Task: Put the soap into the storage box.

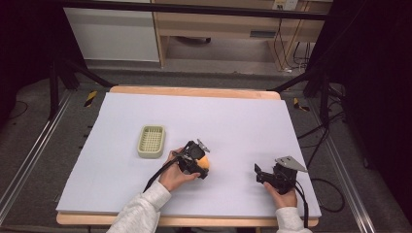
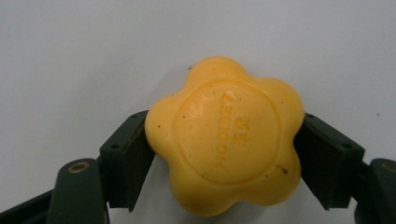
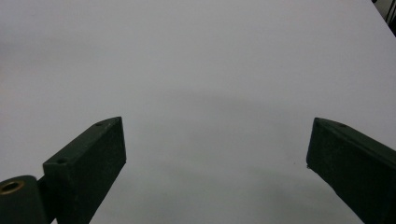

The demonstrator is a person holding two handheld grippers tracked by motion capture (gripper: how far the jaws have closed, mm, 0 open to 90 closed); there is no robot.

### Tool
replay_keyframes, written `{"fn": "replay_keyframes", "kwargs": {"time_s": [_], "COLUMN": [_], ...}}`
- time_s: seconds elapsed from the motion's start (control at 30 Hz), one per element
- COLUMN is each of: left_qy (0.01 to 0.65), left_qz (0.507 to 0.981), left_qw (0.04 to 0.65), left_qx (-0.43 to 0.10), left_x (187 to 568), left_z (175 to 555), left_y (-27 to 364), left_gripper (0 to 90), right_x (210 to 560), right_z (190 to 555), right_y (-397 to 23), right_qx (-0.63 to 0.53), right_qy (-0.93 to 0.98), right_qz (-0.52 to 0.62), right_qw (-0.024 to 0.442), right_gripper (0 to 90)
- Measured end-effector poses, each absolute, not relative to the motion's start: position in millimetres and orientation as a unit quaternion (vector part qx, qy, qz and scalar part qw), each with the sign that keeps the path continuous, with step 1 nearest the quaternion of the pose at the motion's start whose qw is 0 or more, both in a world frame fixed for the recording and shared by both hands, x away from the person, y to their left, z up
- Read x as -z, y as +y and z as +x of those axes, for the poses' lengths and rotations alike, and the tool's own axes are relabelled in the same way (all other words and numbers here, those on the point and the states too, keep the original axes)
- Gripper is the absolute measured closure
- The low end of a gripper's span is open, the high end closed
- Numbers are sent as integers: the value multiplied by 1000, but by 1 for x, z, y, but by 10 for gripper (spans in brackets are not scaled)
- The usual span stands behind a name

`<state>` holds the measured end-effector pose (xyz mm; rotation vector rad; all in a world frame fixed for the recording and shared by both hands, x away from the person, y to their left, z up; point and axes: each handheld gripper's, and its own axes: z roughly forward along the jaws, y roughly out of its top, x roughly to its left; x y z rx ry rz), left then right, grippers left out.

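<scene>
Left gripper pinches the yellow soap w/ both jaws, just right of the soap dish. We judge the dish lies up-left of our grip, near. Right gripper sits wide apart, nothing in it, well right of dish.

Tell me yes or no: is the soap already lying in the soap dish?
No, the left gripper grips the yellow soap over the white table, apart from the soap dish.

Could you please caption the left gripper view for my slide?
Left gripper clamps a yellow flower-shaped soap between both jaws above the white table.
</scene>
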<state>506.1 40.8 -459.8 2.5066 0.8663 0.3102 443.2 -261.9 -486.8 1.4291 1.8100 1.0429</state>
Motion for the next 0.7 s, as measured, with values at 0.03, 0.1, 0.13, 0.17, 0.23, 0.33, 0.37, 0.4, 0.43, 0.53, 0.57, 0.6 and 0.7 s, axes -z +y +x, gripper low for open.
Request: {"fn": "replay_keyframes", "kwargs": {"time_s": [0.03, 0.1, 0.13, 0.17, 0.23, 0.33, 0.37, 0.4, 0.43, 0.53, 0.57, 0.6, 0.7], "left_qy": [316, 317, 318, 320, 319, 319, 318, 318, 315, 312, 313, 313, 312], "left_qz": [913, 911, 911, 910, 909, 908, 909, 909, 911, 912, 911, 911, 911], "left_qw": [234, 236, 236, 239, 240, 243, 243, 243, 240, 239, 241, 243, 243], "left_qx": [-113, -116, -117, -117, -119, -118, -118, -117, -118, -118, -118, -117, -118], "left_x": [460, 459, 459, 458, 457, 454, 454, 453, 452, 450, 450, 449, 445], "left_z": [506, 506, 506, 506, 506, 504, 504, 503, 503, 501, 501, 500, 499], "left_y": [41, 41, 41, 42, 42, 44, 44, 44, 45, 47, 48, 49, 54], "left_gripper": [252, 252, 253, 252, 253, 253, 253, 253, 253, 253, 253, 253, 253], "right_x": [487, 487, 487, 487, 487, 487, 487, 487, 487, 487, 487, 487, 487], "right_z": [443, 443, 443, 443, 443, 443, 443, 443, 443, 443, 443, 443, 443], "right_y": [-262, -262, -262, -262, -262, -262, -262, -262, -262, -262, -262, -262, -262], "right_qx": [-393, -393, -393, -393, -393, -393, -393, -393, -393, -393, -393, -393, -393], "right_qy": [682, 682, 682, 682, 682, 682, 682, 682, 682, 682, 682, 682, 682], "right_qz": [539, 538, 538, 538, 538, 538, 539, 539, 539, 538, 539, 538, 538], "right_qw": [300, 300, 300, 300, 300, 300, 300, 300, 300, 300, 300, 300, 300], "right_gripper": [52, 52, 52, 52, 52, 52, 52, 52, 52, 52, 52, 52, 52]}}
